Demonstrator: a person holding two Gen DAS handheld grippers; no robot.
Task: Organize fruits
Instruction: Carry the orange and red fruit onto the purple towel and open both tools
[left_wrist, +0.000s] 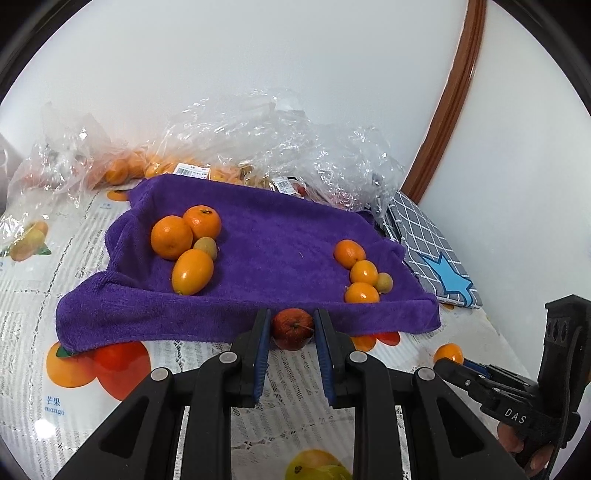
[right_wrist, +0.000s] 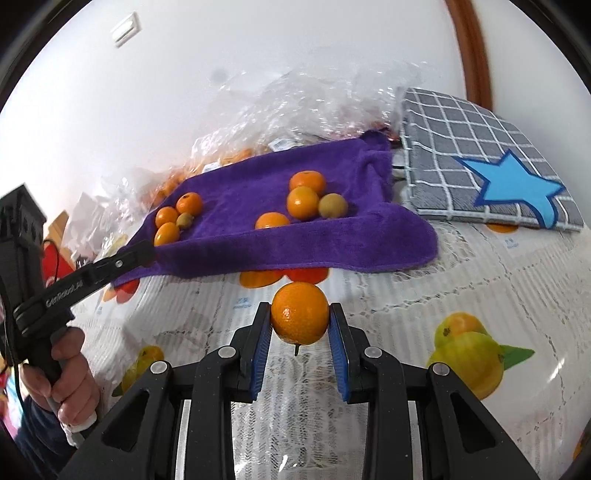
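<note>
Left gripper (left_wrist: 292, 325) pinches a small red fruit (left_wrist: 293, 328) between its blue pads, just at the near edge of the purple towel (left_wrist: 266, 251). Right gripper (right_wrist: 300, 321) pinches an orange (right_wrist: 300, 313) between its pads, stem end pointing down, held over the fruit-print tablecloth (right_wrist: 424, 295) just short of the towel's near hem. In the left view the right gripper shows at lower right with the orange (left_wrist: 448, 353) at its tip; in the right view the left gripper's arm reaches in from the left toward the towel edge, a hand (right_wrist: 70, 373) wrapped round its handle. Towel lies spread on the tablecloth, edges raised and rumpled. Two fruit groups on it, well apart: left group (left_wrist: 186, 247) has three oranges and one small tan-green fruit, all touching; right group (left_wrist: 360, 273) has three smaller oranges in a line with one tan-green fruit touching beside them. Behind the towel, crumpled clear plastic bags (left_wrist: 280, 147) with barcode labels, more oranges inside them at left. A grey checked cloth with a blue star (right_wrist: 491, 173) lies right of the towel, its edge just beside the towel's far corner. White wall behind, brown curved trim at upper right.
</note>
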